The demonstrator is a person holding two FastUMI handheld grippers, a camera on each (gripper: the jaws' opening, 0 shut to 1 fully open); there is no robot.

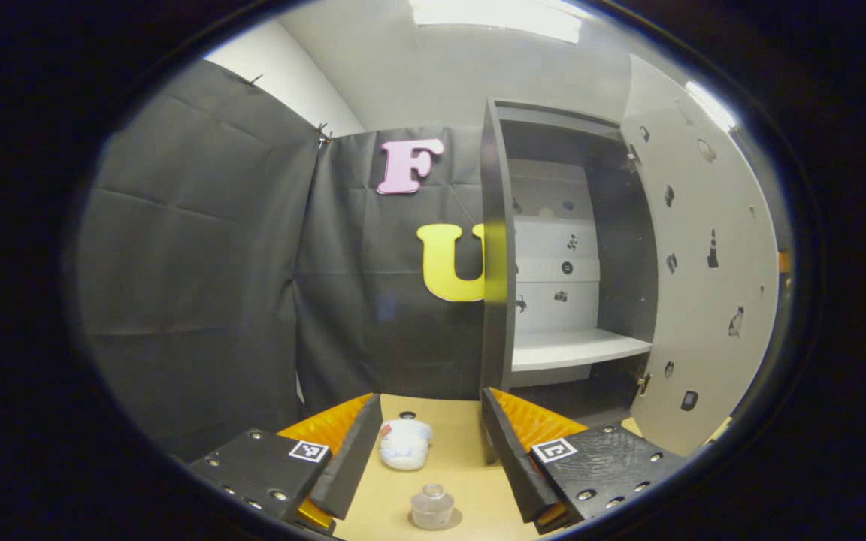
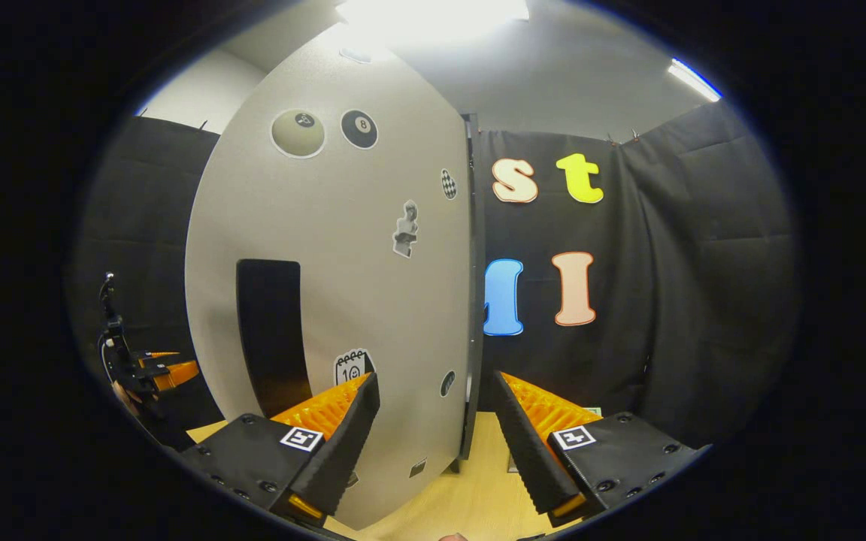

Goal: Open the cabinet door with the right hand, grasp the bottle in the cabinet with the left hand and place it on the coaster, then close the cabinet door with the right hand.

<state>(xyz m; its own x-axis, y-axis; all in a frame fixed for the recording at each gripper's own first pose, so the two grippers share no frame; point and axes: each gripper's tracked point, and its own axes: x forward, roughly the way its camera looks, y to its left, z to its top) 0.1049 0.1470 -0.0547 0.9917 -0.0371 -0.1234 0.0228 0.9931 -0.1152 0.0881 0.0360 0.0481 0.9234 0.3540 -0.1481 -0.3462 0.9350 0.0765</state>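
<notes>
Left gripper view: the left gripper [image 1: 433, 443] hangs wide apart, holding nothing, above the bottle [image 1: 432, 506] on its coaster [image 1: 455, 518], just before the cabinet [image 1: 553, 300]; a white bundle [image 1: 405, 443] lies beyond the bottle; the right gripper [image 2: 437, 436] straddles the swung-out cabinet door [image 2: 343, 263] edge, fingers spread, not pressing.

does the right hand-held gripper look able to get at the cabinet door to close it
Probably yes. The right hand-held gripper is open, with the edge of the swung-open cabinet door standing between its fingers and nothing blocking it. The bottle already stands on the table, outside the cabinet.
</notes>
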